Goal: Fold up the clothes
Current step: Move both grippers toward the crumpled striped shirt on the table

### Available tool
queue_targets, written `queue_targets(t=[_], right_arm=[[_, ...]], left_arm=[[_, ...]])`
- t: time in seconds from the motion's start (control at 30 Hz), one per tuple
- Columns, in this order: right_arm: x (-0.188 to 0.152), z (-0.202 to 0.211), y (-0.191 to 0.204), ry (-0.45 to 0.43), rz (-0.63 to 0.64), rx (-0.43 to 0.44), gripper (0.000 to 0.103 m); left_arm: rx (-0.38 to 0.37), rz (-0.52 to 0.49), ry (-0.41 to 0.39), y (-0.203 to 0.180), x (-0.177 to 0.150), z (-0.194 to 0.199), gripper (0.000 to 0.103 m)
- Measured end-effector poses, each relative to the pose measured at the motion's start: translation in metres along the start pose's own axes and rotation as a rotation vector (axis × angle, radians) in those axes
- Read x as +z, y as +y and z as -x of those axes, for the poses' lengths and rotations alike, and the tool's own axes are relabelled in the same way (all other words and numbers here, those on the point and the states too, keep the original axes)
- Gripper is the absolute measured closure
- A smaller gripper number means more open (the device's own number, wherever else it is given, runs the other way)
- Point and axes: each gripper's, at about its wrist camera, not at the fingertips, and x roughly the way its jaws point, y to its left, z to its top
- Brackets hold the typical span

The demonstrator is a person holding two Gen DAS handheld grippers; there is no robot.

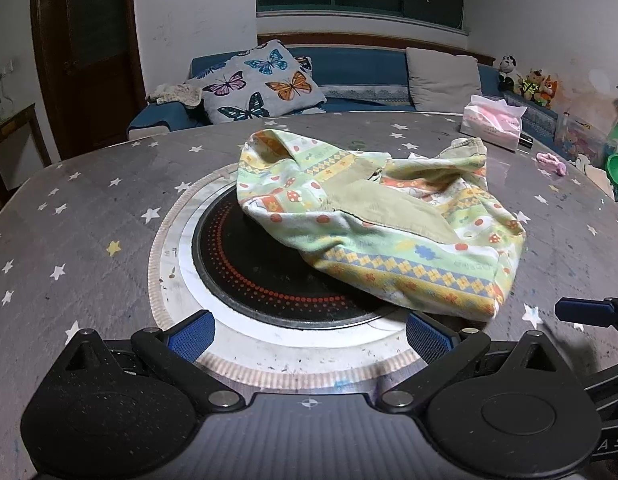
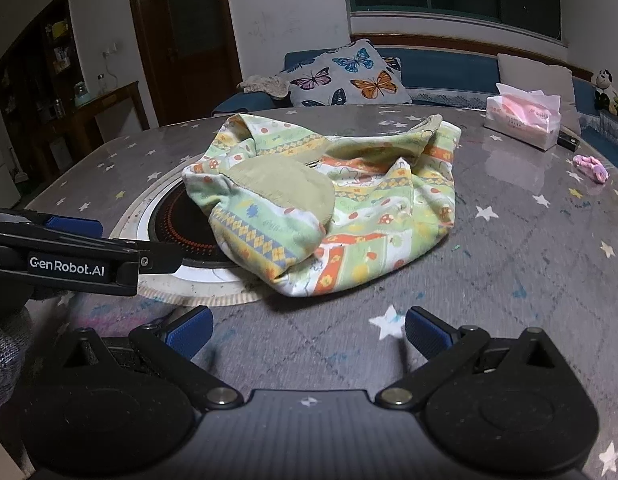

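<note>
Where garment [image 1: 373, 216] overhangs: open table [image 2: 529, 264].

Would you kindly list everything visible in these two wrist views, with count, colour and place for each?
Patterned garment: one, green, yellow and orange print with khaki patches, crumpled mid-table, partly over the hob.
Round hob: one, black with red dots, set in the table.
Table: one, grey with white stars.
Tissue pack: one, pink and white, far right of table.
Pink small item: one, right table edge; too small to identify.
Butterfly cushion: one, grey, on the blue sofa.
Plain cushion: one, pale, on the sofa.
Soft toys: several, far right.
Left gripper: open, empty, before the hob.
Right gripper: open, empty, near the garment.
</note>
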Motion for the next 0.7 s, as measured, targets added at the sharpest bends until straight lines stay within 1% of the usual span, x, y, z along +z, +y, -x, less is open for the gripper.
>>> queue_targets(t=[0.17,0.37,0.47,0.7], right_arm=[[0.001,-0.001,-0.006,-0.006,0.004,0.000,0.000],[-0.007,0.008,0.009,-0.008,0.016,-0.008,0.000],[-0.007,0.004,0.004,0.002,0.005,0.003,0.000],[-0.011,0.005,0.007,0.016,0.002,-0.002,0.000]], left_arm=[[-0.008,0.011,-0.001,0.000,-0.005,0.005,0.000],[-0.012,0.012,0.017,-0.001,-0.011,0.006,0.000],[-0.013,0.012,0.018,0.000,-0.014,0.008,0.000],[-0.011,0.012,0.023,0.000,-0.017,0.008,0.000]])
